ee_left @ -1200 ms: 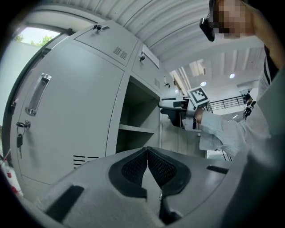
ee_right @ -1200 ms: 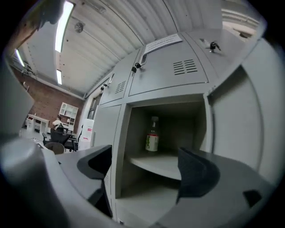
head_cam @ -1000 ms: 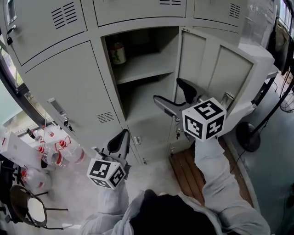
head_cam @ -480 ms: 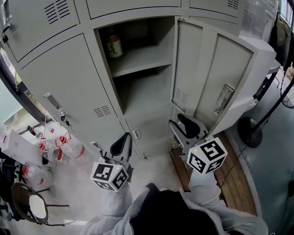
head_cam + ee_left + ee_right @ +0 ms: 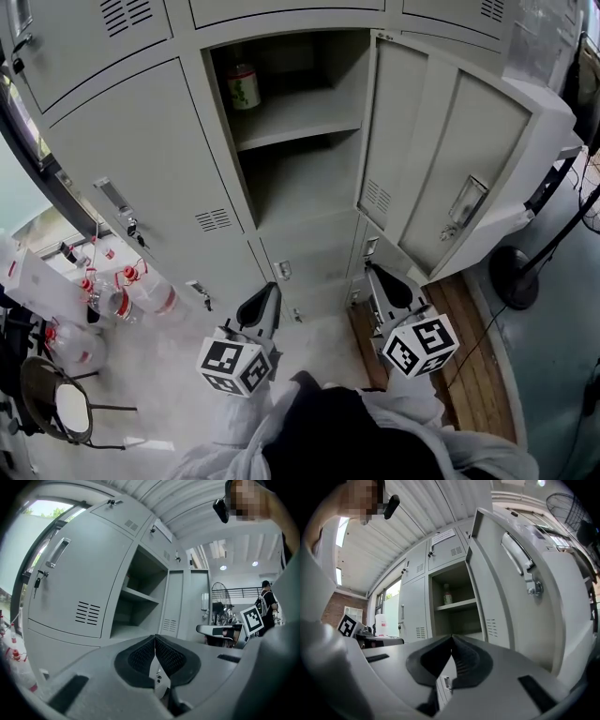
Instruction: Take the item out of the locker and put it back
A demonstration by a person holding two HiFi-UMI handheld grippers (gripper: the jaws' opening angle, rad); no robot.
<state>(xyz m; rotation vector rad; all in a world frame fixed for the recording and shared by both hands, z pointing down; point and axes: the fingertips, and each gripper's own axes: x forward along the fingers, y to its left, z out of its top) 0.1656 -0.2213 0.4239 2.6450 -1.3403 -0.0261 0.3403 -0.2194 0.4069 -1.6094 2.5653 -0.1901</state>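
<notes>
While bottle point(image 5: 244, 86) sits back-left on locker point(image 5: 309, 183) top shelf, label unreadable in shadow, both grippers low outside. Left gripper point(image 5: 270, 293) jaws together, empty. Right gripper point(image 5: 375, 277) jaws just closed, tips touching, nothing between.

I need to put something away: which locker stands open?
The middle locker, with a bottle on its shelf; its door is swung right. The left locker is shut.

Nothing legible, not even on the bottle point(image 5: 244, 87).
</notes>
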